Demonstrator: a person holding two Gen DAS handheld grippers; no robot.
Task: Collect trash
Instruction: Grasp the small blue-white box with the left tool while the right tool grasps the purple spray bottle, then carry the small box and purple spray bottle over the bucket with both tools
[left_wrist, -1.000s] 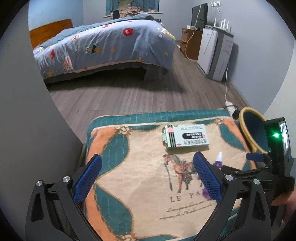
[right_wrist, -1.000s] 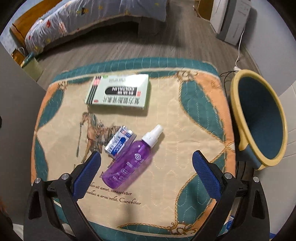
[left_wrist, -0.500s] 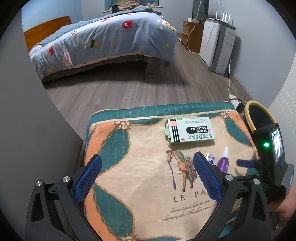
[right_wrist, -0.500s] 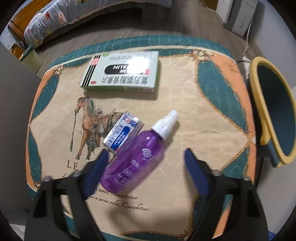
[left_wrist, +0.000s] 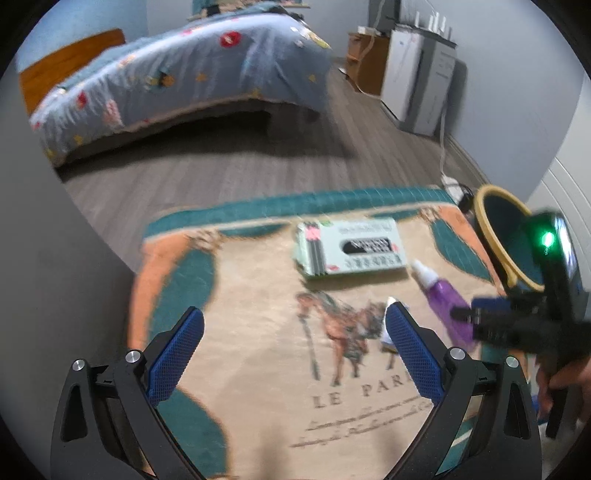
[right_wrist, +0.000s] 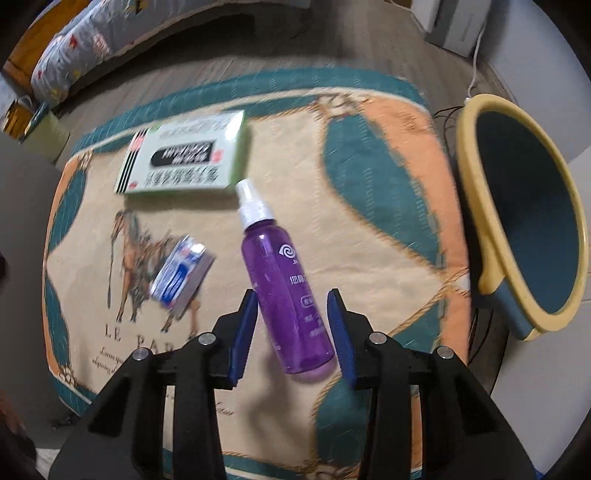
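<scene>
Clearly legible on the quilted cloth (right_wrist: 369, 236) is the printed "LE PAR…" beneath a horse motif, with lines of script under it too blurred to read. On the far side of the cloth lies a pale green medicine box (right_wrist: 184, 158) with black stripes at one end, a dark oval label and a row of Chinese characters; motion blur keeps the words from being read. Nearer lies a small blue and white packet (right_wrist: 181, 273) on the horse print, its lettering unreadable. A purple spray bottle (right_wrist: 288, 295) with a white nozzle lies on the cloth, nozzle pointing toward the green box; it bears a white spiral logo and white Chinese characters that are too smeared to make out.

The right gripper (right_wrist: 291, 332) has its blue-padded jaws partly closed around the lower body of the bottle, one pad on each side; a narrow gap shows at each pad, so contact cannot be confirmed. The left gripper (left_wrist: 295, 354) hangs over the near part of the cloth with its jaws spread wide, holding nothing. Off the right edge of the cloth stands a blue bin with a yellow rim (right_wrist: 517, 221), tilted toward the camera
</scene>
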